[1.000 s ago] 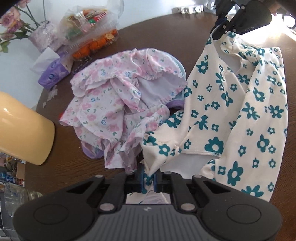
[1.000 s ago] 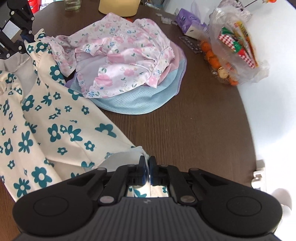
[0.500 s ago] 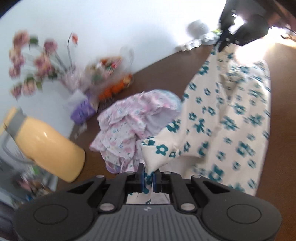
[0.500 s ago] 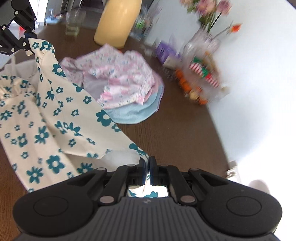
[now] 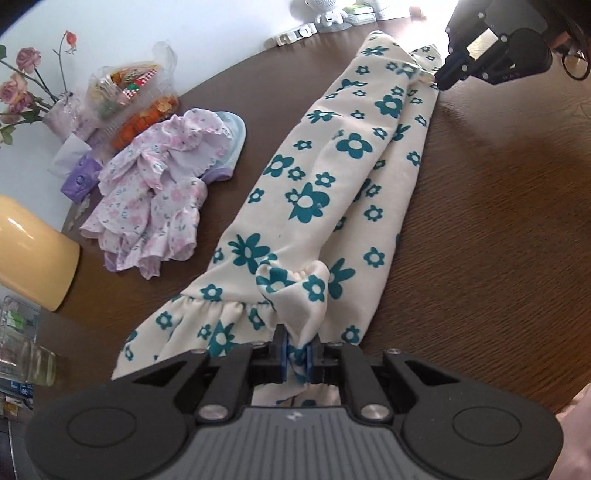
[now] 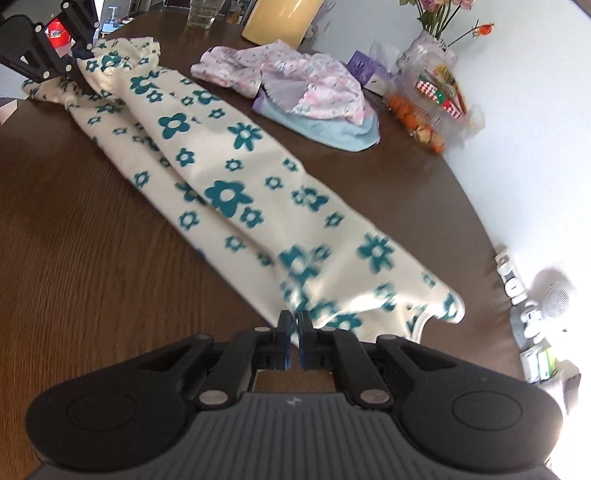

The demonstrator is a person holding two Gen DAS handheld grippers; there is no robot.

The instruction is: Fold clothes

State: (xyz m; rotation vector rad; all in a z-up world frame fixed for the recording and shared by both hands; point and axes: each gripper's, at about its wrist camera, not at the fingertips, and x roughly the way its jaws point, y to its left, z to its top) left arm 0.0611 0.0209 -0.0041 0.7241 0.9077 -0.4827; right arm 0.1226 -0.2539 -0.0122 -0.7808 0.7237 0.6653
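Note:
A cream garment with teal flowers [image 5: 332, 177] lies stretched long across the brown table [image 5: 498, 240], doubled lengthwise. It also shows in the right wrist view [image 6: 236, 184]. My left gripper [image 5: 296, 356] is shut on its gathered ruffled end. My right gripper [image 6: 294, 334] is shut on the opposite end; it shows far off in the left wrist view [image 5: 443, 79]. The left gripper shows at the top left of the right wrist view [image 6: 79, 61].
A heap of pink floral and light blue clothes [image 5: 166, 177] lies left of the garment. Behind it are a bag of snacks and oranges [image 5: 136, 99], a purple tissue pack [image 5: 79, 179], a flower vase [image 6: 432, 55], a yellow jug [image 5: 29, 254] and a glass [image 6: 203, 14].
Both grippers have swung the flowered garment clear of the pink heap and pulled it out long. It now lies doubled lengthwise on the table.

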